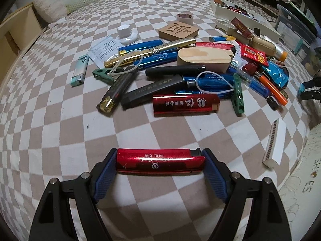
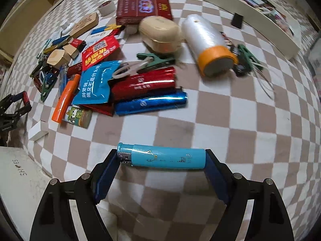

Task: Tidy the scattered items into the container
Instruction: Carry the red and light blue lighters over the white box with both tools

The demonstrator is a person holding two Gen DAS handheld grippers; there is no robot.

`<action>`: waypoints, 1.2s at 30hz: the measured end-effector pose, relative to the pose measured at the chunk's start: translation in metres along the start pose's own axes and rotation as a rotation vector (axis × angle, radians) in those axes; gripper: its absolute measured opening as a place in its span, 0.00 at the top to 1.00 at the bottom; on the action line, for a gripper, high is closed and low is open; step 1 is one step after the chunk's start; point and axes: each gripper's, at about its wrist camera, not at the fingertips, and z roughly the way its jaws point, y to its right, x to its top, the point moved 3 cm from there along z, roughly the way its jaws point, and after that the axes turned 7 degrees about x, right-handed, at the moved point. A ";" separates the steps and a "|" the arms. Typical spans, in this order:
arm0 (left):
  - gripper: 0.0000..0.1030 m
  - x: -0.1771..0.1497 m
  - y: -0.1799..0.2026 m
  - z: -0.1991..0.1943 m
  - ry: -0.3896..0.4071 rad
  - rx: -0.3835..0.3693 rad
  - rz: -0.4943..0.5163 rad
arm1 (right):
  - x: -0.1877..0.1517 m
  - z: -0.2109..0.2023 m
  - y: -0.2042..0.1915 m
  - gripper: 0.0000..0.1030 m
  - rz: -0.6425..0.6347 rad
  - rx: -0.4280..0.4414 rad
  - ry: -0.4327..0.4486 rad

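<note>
Left gripper (image 1: 160, 163) grips a glossy red lighter (image 1: 159, 161) with white script, clamped lengthwise end to end between the blue pads, held above the checkered bedsheet (image 1: 60, 110) near its front edge. Right gripper (image 2: 161, 158) grips a light-blue lighter (image 2: 164, 158), metal head at left, same lengthwise hold. Both point steeply down. White container (image 2: 250, 10) sits at the bed's far right edge, behind the scattered pile.

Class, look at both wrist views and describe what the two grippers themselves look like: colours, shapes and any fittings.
Both look alike. The left gripper and right gripper each have two glossy black plastic fingers with triangular cut-outs, round silver pivot pins, and blue ribbed pads on the inner faces. No cables or sleeves show.
</note>
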 end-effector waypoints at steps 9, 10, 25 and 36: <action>0.20 0.008 -0.014 -0.031 0.035 -0.017 -0.088 | 0.018 -0.042 -0.010 0.19 0.031 0.050 0.119; 0.20 0.010 -0.015 -0.037 0.048 -0.021 -0.094 | 0.019 -0.049 -0.013 0.19 0.030 0.062 0.134; 0.20 0.033 -0.002 -0.151 0.261 -0.132 -0.138 | 0.003 -0.139 -0.080 0.19 -0.091 0.247 0.292; 0.20 0.016 0.024 -0.215 0.334 -0.218 -0.107 | -0.043 -0.168 -0.141 0.19 -0.153 0.395 0.277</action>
